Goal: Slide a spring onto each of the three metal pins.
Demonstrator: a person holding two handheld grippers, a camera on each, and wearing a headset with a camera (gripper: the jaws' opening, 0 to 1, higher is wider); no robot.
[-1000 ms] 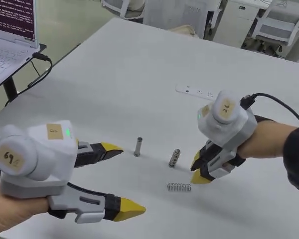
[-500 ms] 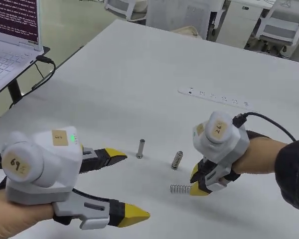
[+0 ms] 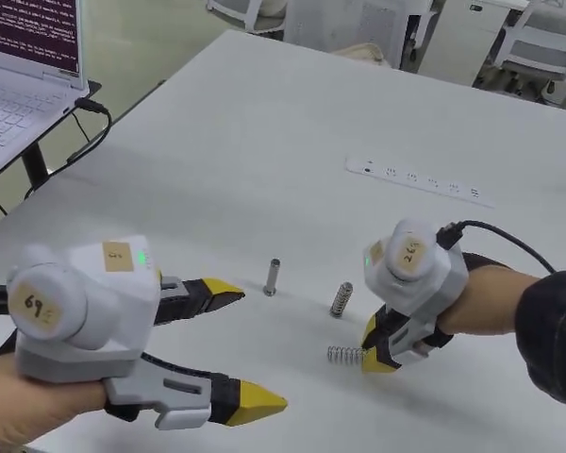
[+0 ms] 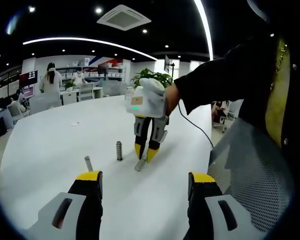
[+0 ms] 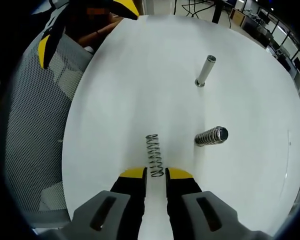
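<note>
On the white table (image 3: pixel 264 142) a bare metal pin (image 3: pixel 272 276) stands upright, and to its right a second pin carries a spring (image 3: pixel 341 299). A loose spring (image 3: pixel 342 354) lies flat in front of them. My right gripper (image 3: pixel 374 347) is down at that spring's right end. In the right gripper view the jaws stand narrow, shut on the near end of the loose spring (image 5: pixel 154 155), with the sprung pin (image 5: pixel 211 136) and the bare pin (image 5: pixel 205 70) beyond. My left gripper (image 3: pixel 245 351) hovers open at the near left, holding nothing; its view shows the right gripper (image 4: pixel 144 151) ahead.
A white power strip (image 3: pixel 420 179) lies further back on the table. A laptop (image 3: pixel 19 57) with a cable (image 3: pixel 85 132) sits on a stand beyond the table's left edge. Office chairs (image 3: pixel 538 47) stand behind the far edge.
My right gripper has come down and towards me, from beside the sprung pin to the loose spring's end. The left gripper has hardly moved; the head camera has shifted a little.
</note>
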